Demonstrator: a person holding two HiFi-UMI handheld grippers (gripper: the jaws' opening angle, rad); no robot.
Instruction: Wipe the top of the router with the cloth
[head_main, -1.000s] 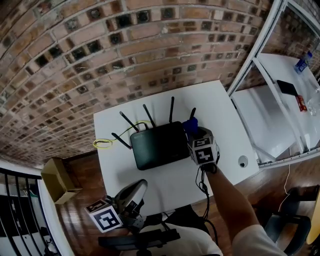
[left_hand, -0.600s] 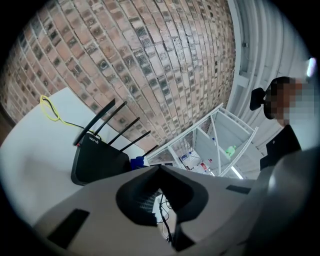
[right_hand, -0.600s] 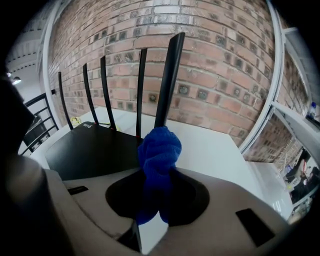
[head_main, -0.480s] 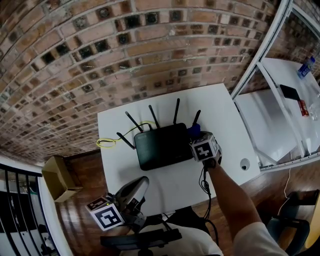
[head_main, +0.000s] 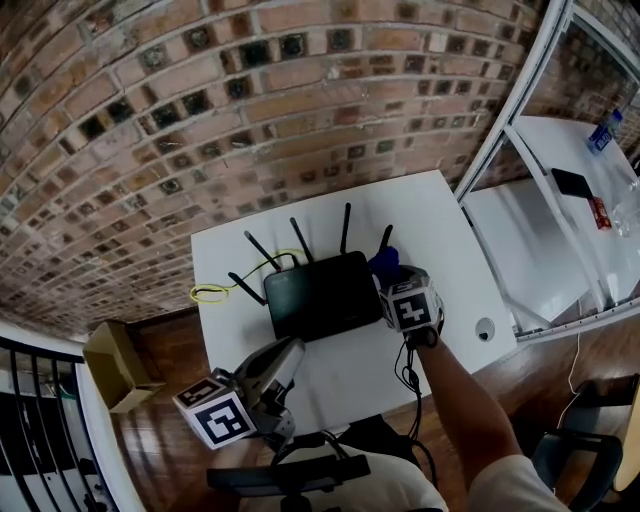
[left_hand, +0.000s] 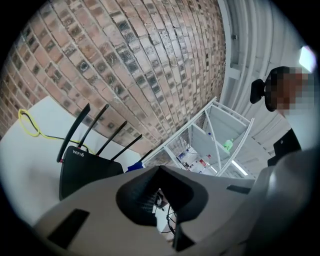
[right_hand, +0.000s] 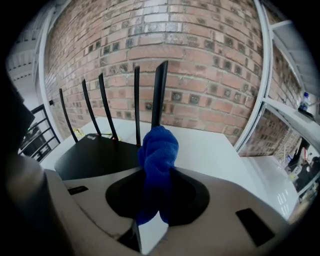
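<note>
A black router (head_main: 318, 295) with several upright antennas lies on the white table (head_main: 445, 225). My right gripper (head_main: 388, 275) is shut on a bunched blue cloth (head_main: 383, 262) at the router's far right corner, beside the rightmost antenna. In the right gripper view the cloth (right_hand: 158, 150) sticks up from the right gripper (right_hand: 156, 182), just right of the router (right_hand: 95, 156); whether it touches the router is unclear. My left gripper (head_main: 285, 358) hangs at the table's near edge, shut and holding nothing. The left gripper view shows the router (left_hand: 82, 165) ahead.
A yellow cable (head_main: 212, 290) loops on the table left of the router. A cable hole (head_main: 486, 325) sits near the table's right front corner. A cardboard box (head_main: 113, 362) stands on the floor at left. White shelving (head_main: 560, 225) runs along the right. A brick wall stands behind.
My left gripper has come up and forward a little toward the table's near edge. The right gripper with the cloth has stayed at the router's far right corner.
</note>
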